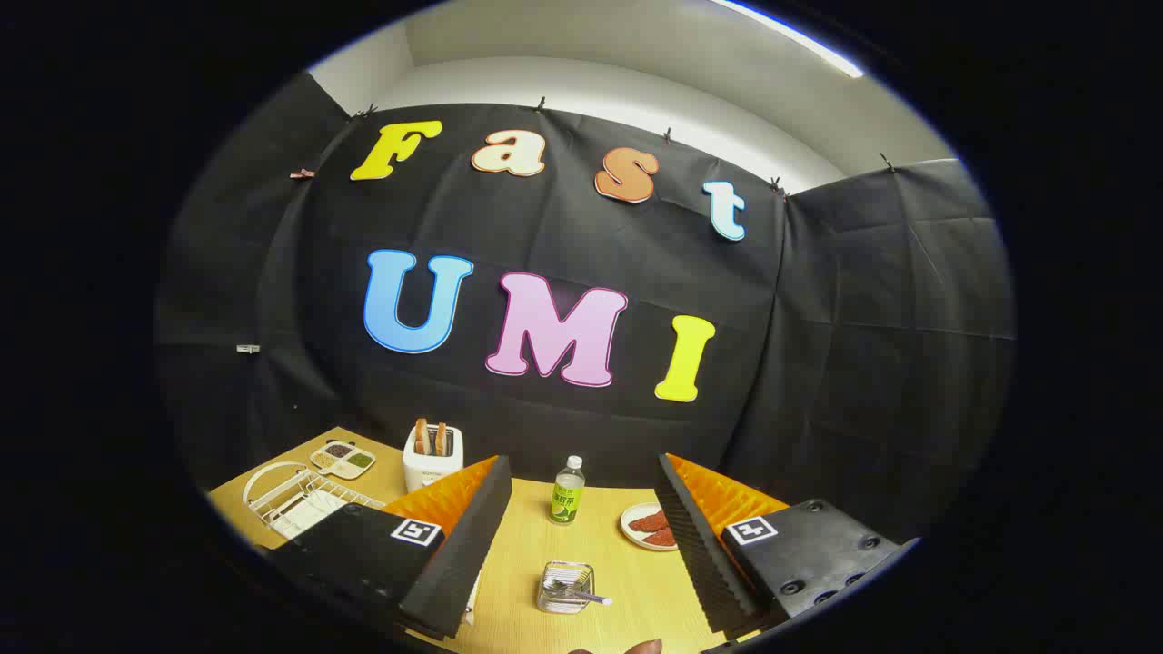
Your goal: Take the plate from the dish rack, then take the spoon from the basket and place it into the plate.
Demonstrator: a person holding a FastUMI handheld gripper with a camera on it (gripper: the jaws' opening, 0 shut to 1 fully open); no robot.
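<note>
My gripper (581, 463) is held above the wooden table (527, 545), open, with a wide gap and nothing between its black-padded fingers (463, 545). Down in that gap stands a small wire basket (563, 586) with the spoon (586, 597) lying in it, its handle pointing right. The white wire dish rack (291, 500) sits to the left, beyond the left finger. A pale flat shape (295, 520) inside it looks like the plate; the left finger's housing partly covers the rack.
A white toaster (432, 457) holding two bread slices stands behind the rack, with a divided dish of seasonings (343, 459) beside it. A small bottle (568, 490) stands ahead between the fingers. A plate with red slices (647, 527) lies by the right finger.
</note>
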